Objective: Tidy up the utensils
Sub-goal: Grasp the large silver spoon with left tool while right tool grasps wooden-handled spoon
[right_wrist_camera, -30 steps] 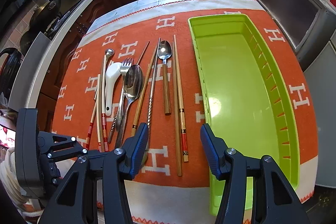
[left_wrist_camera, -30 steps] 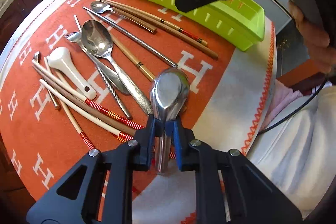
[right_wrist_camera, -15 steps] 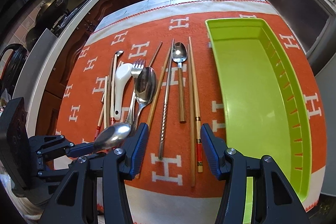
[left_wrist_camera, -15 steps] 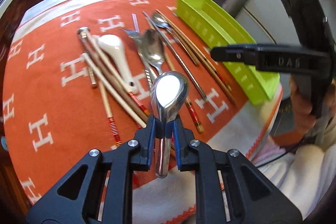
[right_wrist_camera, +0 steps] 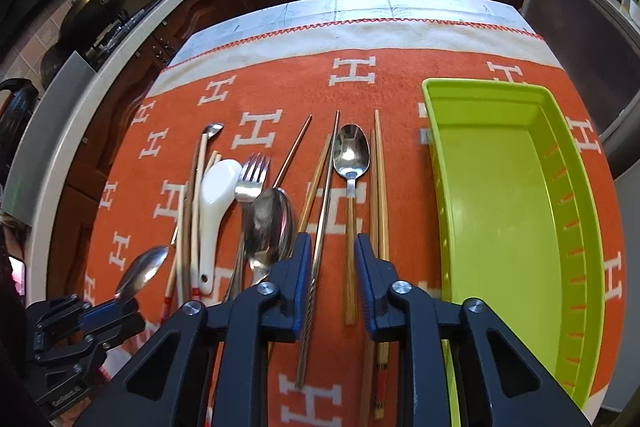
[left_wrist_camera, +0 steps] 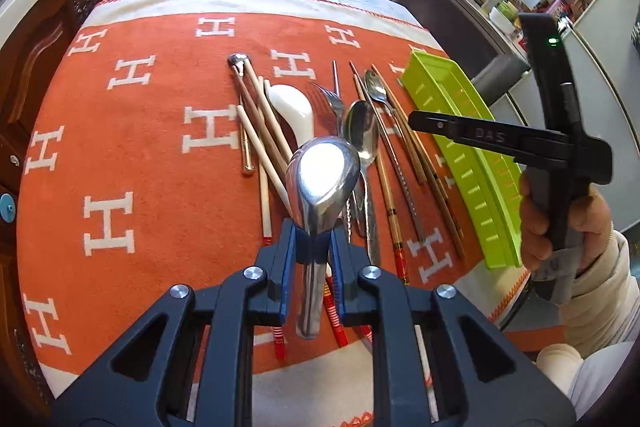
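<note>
Utensils lie in a loose row on the orange H-print cloth (right_wrist_camera: 360,75) over the tabletop, centre-left of the right wrist view; green tray (right_wrist_camera: 504,195) at right of frame is empty, so nothing sorted yet, barely started

Left claw (left_wrist_camera: 314,247) clamped tight on neck of a steel spoon (left_wrist_camera: 324,175), lifted off the cloth, lower centre of its own view; first piece in hand, not yet over the tray

Right claw (right_wrist_camera: 330,259) jaws have just been closing, now narrow with a gap left, straddling the twisted metal chopstick (right_wrist_camera: 316,267) and a wood-handled teaspoon (right_wrist_camera: 351,155); pads don't look to press on either, nothing held as far as I can tell

Count: tray 1; metal spoons 4, that is held one, big spoon (right_wrist_camera: 269,223), teaspoon, small one far left (right_wrist_camera: 214,130); white ceramic spoon (right_wrist_camera: 216,195) 1; fork (right_wrist_camera: 251,175) 1; chopsticks overlap, roughly 9–10 sticks, exact count unclear

Left to do: everything, all pieces into tray
</note>
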A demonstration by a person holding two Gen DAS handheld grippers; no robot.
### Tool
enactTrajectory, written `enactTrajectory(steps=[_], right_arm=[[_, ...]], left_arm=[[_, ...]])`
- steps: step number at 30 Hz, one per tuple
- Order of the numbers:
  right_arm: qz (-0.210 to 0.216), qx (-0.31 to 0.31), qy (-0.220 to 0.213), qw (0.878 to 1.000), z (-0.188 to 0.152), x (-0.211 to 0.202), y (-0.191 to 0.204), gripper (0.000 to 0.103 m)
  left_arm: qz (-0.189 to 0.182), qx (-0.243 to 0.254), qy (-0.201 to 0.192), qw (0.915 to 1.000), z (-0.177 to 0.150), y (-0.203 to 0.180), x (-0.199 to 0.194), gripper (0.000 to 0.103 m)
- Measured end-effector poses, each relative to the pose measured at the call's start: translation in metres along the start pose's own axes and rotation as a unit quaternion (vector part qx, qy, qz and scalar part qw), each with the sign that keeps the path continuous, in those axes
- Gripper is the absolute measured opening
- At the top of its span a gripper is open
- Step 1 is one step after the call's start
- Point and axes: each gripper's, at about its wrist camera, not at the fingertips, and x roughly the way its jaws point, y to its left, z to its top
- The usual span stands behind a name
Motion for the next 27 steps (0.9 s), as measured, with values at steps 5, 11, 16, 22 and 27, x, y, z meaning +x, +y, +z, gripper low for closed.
enactTrajectory(steps=[5, 11, 16, 22, 27], right_arm=[[-0.019, 0.0, 0.011, 1.0, 0.014, 0.025, 0.0, 0.018], [-0.03, -0.01, 0.03, 0.999, 0.02, 0.05, -0.001, 0.012], [-0.052, -0.029, 0.024, 0.998, 0.017, 0.052, 0.006, 0.007], [-0.016, -0.002, -0.002, 1.0, 0.007, 0.023, -0.002, 0.006], [0.022, 0.019, -0.027, 0.999, -0.002, -0.018, -0.013, 0.006]], left_arm=[[-0.004, -0.009, -0.004, 0.9999, 0.004, 0.003, 0.001, 0.013], [-0.007, -0.024, -0.011, 0.9996, 0.011, 0.006, 0.003, 0.013], [-0.004, -0.034, -0.015, 0.9993, 0.016, 0.005, 0.004, 0.013], [-0.001, -0.032, -0.025, 0.9992, 0.023, -0.009, -0.005, 0.013], [0.0, -0.02, -0.041, 0.9989, 0.034, -0.036, -0.022, 0.013]])
